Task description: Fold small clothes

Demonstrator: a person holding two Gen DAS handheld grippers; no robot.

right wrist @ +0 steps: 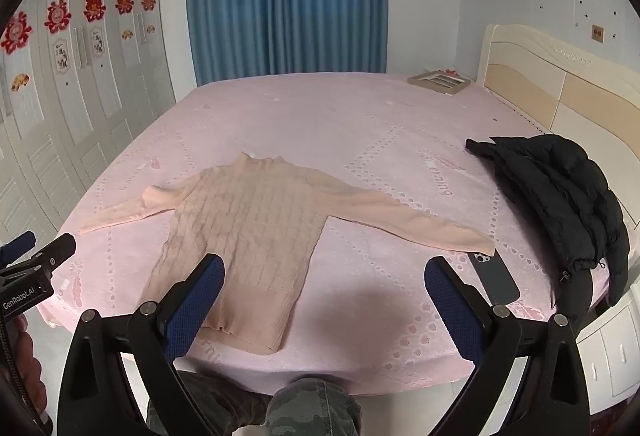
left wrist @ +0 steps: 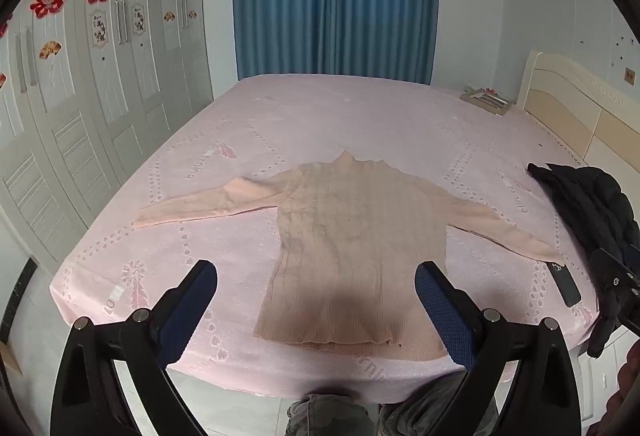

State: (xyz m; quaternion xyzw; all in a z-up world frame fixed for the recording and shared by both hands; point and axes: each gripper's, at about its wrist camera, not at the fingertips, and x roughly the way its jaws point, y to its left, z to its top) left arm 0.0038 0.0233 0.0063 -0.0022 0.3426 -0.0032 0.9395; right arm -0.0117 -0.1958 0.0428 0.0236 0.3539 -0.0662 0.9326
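Pink sweater point(left wrist: 344, 244) flat near bed point(left wrist: 360, 115) front edge, sleeves spread. Left gripper point(left wrist: 316, 300) and right gripper point(right wrist: 324, 296) fingers wide open, empty, above the front edge. Black jacket point(right wrist: 560, 195) at right edge.

Pink bed point(left wrist: 320, 107): sweater point(left wrist: 344, 236), jacket point(right wrist: 560, 195), phone point(right wrist: 496, 278).

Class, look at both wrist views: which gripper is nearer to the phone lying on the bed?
Right. The right gripper hangs open just left of the phone; the left gripper hangs open over the sweater's hem, farther left.
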